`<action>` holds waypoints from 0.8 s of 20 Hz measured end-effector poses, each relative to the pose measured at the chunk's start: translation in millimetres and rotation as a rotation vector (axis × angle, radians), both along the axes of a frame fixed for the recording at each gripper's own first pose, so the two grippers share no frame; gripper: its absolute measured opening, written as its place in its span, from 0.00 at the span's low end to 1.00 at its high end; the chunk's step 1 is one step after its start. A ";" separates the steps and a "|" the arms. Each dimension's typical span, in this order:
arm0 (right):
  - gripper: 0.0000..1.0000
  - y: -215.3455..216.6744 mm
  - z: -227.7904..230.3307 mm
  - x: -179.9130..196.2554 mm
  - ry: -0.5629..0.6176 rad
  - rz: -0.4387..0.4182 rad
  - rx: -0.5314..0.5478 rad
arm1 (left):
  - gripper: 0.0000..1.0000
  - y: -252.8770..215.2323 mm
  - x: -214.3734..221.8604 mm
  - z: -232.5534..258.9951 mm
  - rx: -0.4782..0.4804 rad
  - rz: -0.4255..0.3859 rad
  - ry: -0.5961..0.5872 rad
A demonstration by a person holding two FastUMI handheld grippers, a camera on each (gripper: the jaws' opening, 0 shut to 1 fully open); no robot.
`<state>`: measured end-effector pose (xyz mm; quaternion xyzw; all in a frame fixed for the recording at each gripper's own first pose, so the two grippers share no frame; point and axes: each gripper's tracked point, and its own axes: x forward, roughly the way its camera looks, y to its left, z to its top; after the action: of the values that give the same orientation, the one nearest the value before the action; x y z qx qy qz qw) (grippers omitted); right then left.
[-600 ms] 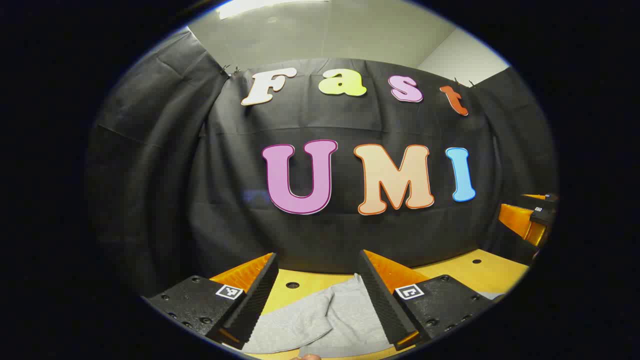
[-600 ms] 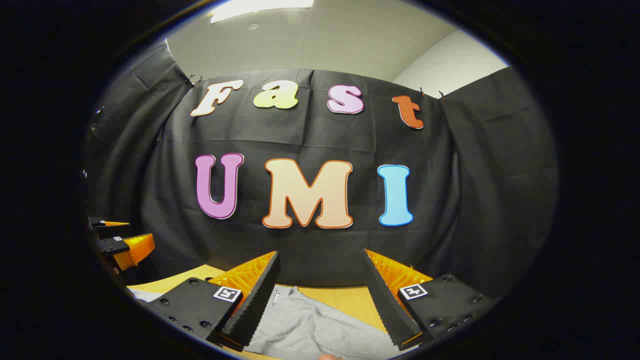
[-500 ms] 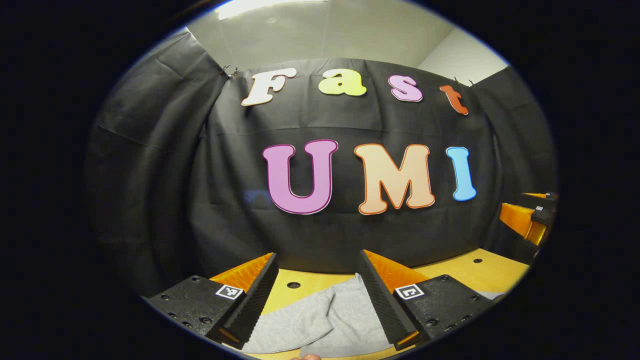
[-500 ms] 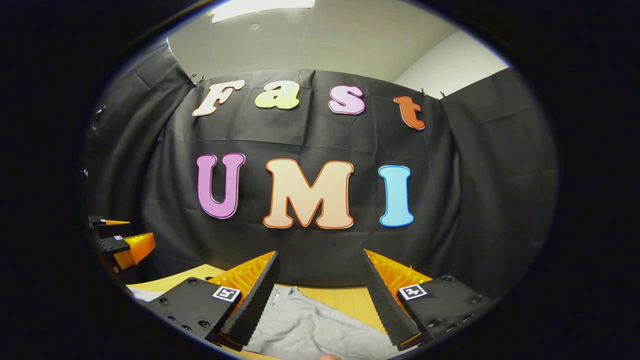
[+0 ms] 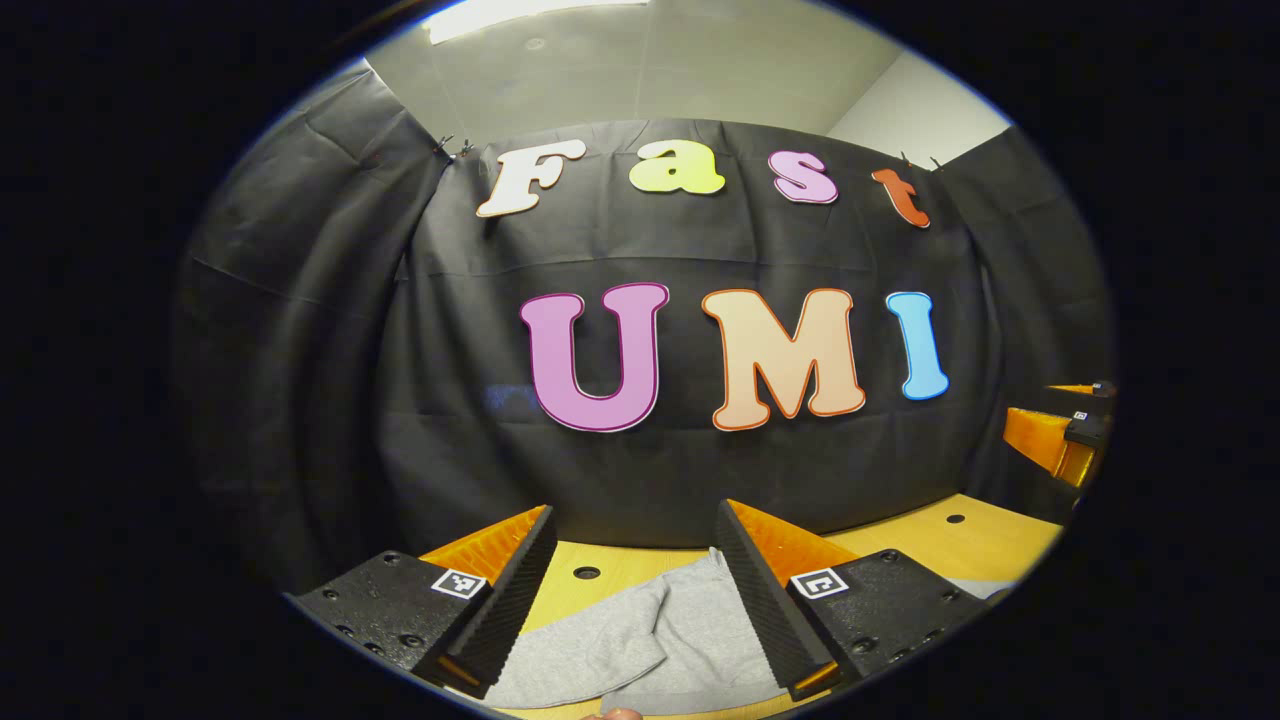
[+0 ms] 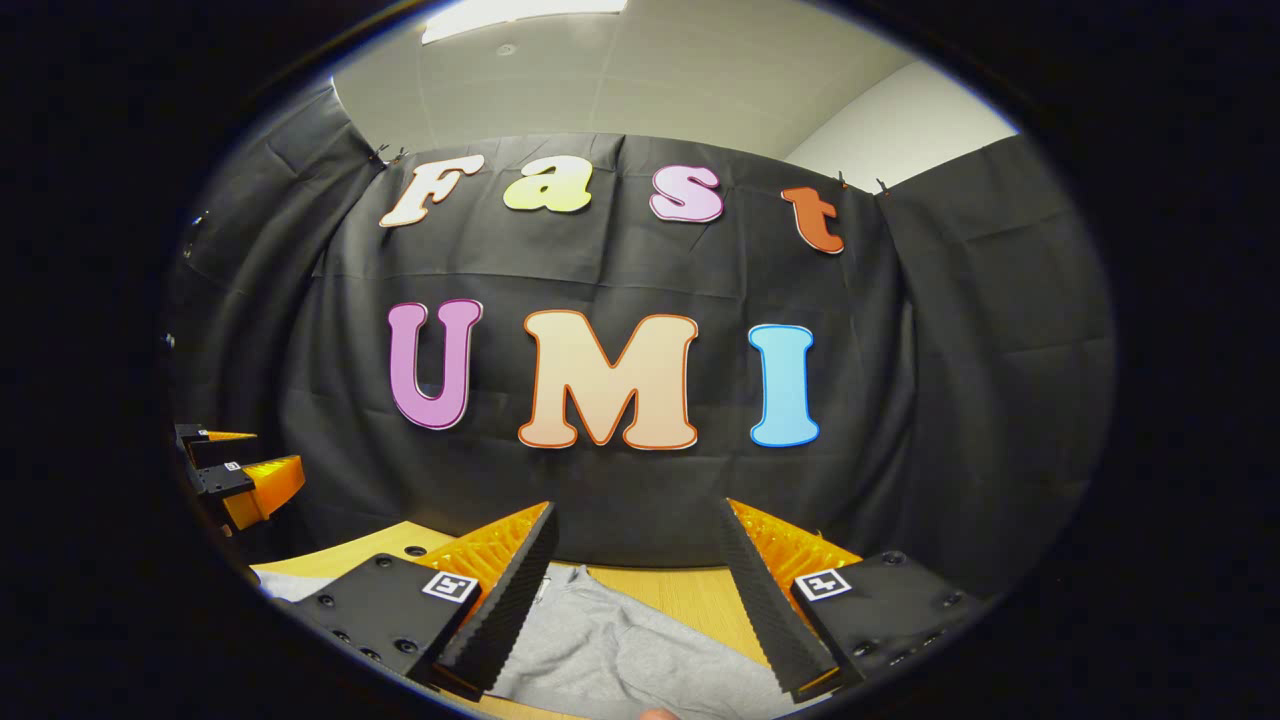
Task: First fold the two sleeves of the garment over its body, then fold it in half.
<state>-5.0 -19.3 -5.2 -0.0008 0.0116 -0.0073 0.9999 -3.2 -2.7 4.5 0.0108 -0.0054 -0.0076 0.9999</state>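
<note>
A grey garment (image 5: 650,640) lies on the wooden table (image 5: 930,545), below and ahead of my left gripper (image 5: 635,525). That gripper is open and held above the cloth with nothing between its fingers. In the right gripper view the same grey garment (image 6: 620,655) lies under my right gripper (image 6: 640,520), which is open too and holds nothing. The right gripper (image 5: 1060,430) appears at the far right edge of the left gripper view. At the far left edge of the right gripper view I see the left gripper (image 6: 235,475). Most of the garment is hidden below both views.
The wooden table (image 6: 700,595) has small round holes (image 5: 587,573) and ends at the black cloth wall (image 5: 640,470) close behind it. A fingertip (image 5: 612,714) shows at the bottom edge.
Both grippers have tilted slightly downward, so a little more of the grey garment shows in the right gripper view. Both stay open.
</note>
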 end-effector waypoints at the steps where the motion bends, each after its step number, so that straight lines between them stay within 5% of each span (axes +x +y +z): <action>1: 0.99 -1.3 0.9 -0.4 0.000 -0.004 0.000 | 0.93 -1.8 -0.9 0.7 0.003 -0.003 -0.003; 16: 0.99 -20.9 -12.4 -4.1 0.038 -0.001 -0.011 | 0.94 -8.9 -2.4 -2.4 0.012 -0.034 0.000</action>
<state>-9.1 -40.2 -17.7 -0.0063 0.0304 -0.0079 0.9995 -5.6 -11.5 2.1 0.0167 -0.0054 -0.0245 0.9995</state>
